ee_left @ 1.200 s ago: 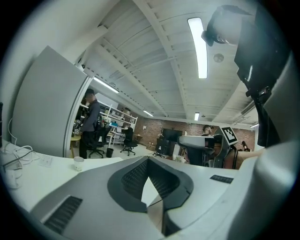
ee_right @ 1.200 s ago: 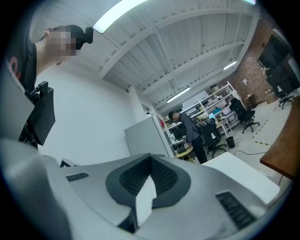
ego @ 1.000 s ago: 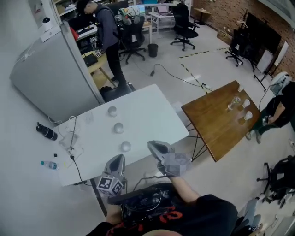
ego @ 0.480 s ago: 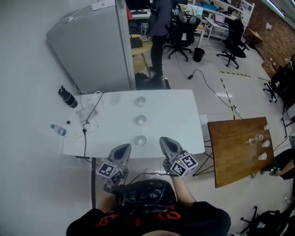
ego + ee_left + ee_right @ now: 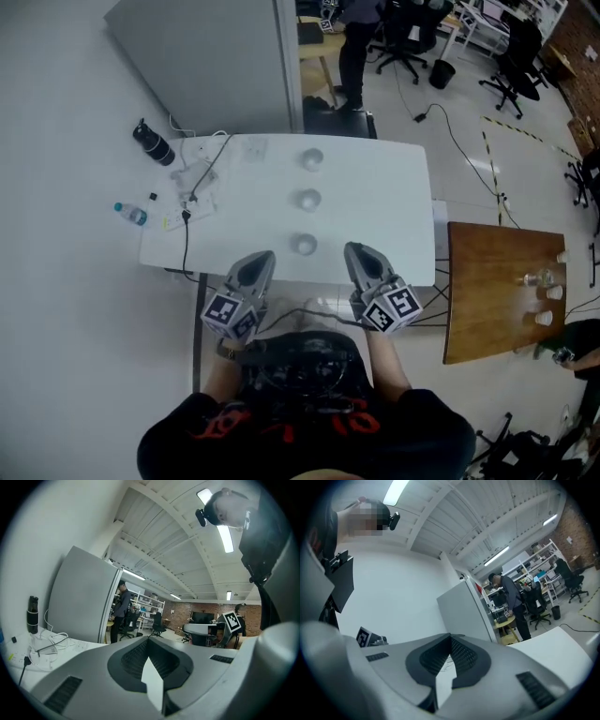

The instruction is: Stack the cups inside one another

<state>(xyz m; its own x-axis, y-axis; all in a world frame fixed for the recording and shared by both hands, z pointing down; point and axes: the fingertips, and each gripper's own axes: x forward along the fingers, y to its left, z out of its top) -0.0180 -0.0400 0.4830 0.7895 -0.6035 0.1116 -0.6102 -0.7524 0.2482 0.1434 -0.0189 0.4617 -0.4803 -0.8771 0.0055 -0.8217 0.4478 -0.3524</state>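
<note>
Three clear cups stand in a line down the middle of the white table (image 5: 394, 202): a far cup (image 5: 312, 159), a middle cup (image 5: 307, 199) and a near cup (image 5: 303, 245). My left gripper (image 5: 262, 256) is at the table's near edge, just left of the near cup, shut and holding nothing. On the other side of that cup, also at the near edge, my right gripper (image 5: 357, 249) is shut and holds nothing. In the left gripper view the left gripper (image 5: 149, 640) points level over the table. The right gripper (image 5: 450, 640) also points level, and no cup shows in either gripper view.
A black bottle (image 5: 153, 145), a small water bottle (image 5: 130, 214) and cables (image 5: 200, 178) lie at the table's left end. A grey partition (image 5: 216, 56) stands behind it. A wooden table (image 5: 497, 291) with cups is to the right. A person (image 5: 361, 37) stands at the back.
The head view has swung so the white table now lies square ahead. Both grippers have drifted sideways along its near edge, either side of the near cup, and stayed shut.
</note>
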